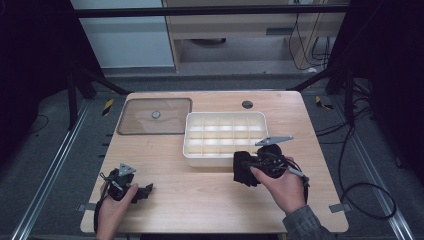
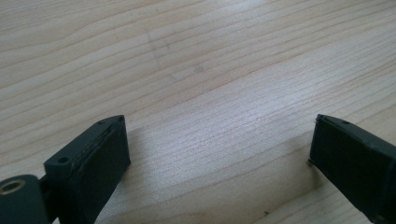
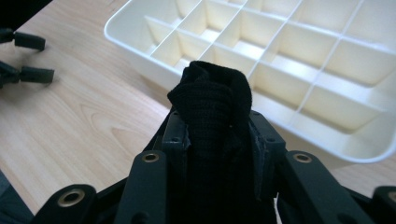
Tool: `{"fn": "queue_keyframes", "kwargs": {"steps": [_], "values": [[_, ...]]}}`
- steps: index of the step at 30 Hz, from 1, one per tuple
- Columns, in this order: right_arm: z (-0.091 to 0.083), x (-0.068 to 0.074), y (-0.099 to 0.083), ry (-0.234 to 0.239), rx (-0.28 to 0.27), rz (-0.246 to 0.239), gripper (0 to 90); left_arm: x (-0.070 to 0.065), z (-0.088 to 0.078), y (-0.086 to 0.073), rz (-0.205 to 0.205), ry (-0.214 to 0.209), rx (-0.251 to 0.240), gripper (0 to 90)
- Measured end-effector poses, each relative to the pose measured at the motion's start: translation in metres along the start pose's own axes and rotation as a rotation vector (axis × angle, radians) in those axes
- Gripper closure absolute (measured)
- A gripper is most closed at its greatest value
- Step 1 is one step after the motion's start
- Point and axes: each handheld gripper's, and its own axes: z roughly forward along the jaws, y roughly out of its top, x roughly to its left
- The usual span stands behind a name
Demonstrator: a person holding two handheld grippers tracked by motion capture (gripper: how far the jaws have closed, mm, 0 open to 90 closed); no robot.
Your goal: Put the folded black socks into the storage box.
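Here: one black sock (image 3: 212, 121) clamped in right gripper (image 3: 217, 126); left gripper (image 2: 219, 149) fingers wide, empty; one divided tray (image 3: 140, 60).

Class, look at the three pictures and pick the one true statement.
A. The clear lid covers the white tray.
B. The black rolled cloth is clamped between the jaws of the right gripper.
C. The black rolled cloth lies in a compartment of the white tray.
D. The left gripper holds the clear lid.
B: the black rolled cloth sits pinched in the right gripper, outside the white tray; the left gripper stands open above bare wood.
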Motion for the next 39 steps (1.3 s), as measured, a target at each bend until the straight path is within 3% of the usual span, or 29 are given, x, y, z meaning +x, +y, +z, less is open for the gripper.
{"fn": "queue_keyframes", "kwargs": {"steps": [14,23,39], "values": [[-0.025,-0.030,0.042,-0.122,-0.018,-0.067,64.8,0.000,0.002,-0.005,0.001,0.018,-0.045,1.6],[-0.030,-0.049,0.062,-0.179,-0.041,-0.064,64.8,0.000,0.002,-0.007,0.000,0.019,-0.057,1.2],[-0.029,-0.058,0.074,-0.216,-0.042,-0.073,64.5,-0.001,0.002,-0.008,-0.003,0.018,-0.065,0.7]]}}
